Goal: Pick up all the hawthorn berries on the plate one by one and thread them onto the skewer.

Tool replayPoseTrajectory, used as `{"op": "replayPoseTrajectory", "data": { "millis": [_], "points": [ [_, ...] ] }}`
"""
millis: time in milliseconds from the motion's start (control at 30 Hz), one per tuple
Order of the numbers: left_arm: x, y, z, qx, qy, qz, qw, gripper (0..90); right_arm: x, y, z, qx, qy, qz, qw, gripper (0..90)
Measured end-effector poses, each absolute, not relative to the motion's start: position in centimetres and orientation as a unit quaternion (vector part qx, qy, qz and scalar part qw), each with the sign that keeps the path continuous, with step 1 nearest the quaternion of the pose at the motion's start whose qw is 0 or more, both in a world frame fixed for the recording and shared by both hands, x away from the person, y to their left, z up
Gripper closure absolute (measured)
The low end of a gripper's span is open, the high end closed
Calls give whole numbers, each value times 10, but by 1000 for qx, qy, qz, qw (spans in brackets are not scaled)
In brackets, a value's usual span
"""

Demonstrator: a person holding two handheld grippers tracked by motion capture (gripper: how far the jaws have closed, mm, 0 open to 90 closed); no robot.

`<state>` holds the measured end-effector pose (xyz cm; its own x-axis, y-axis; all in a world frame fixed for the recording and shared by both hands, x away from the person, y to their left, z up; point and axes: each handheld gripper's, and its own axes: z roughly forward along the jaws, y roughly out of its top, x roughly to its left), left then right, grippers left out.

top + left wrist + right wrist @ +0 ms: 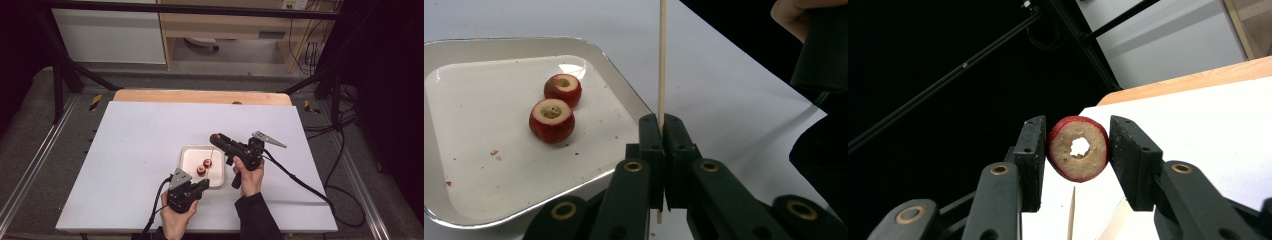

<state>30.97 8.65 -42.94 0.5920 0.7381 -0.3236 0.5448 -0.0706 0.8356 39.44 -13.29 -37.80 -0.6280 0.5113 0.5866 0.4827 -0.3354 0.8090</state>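
Observation:
My left gripper is shut on a thin wooden skewer that stands upright beside the tray's right corner. In the high view that gripper is at the near edge of the white tray. Two cored red fruits lie in the tray. My right gripper is shut on a third cored red fruit, its hole facing the camera. The skewer's tip points up just below it. From above, the right gripper hangs over the tray's far right corner.
The white table top lies open to the left and far side of the tray. A wooden strip runs along its far edge. The right gripper's cable trails across the table to the right.

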Motion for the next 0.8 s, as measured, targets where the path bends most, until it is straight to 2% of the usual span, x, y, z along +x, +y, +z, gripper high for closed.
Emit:
{"op": "replayPoseTrajectory", "data": {
  "millis": [500, 800],
  "points": [
    [311, 87, -428, 724, 442, 97, 521, 886, 393, -131, -380, 426, 579, 695, 16, 599],
    [312, 87, -427, 716, 452, 81, 526, 886, 391, -128, -385, 423, 587, 691, 15, 599]
  ]
}}
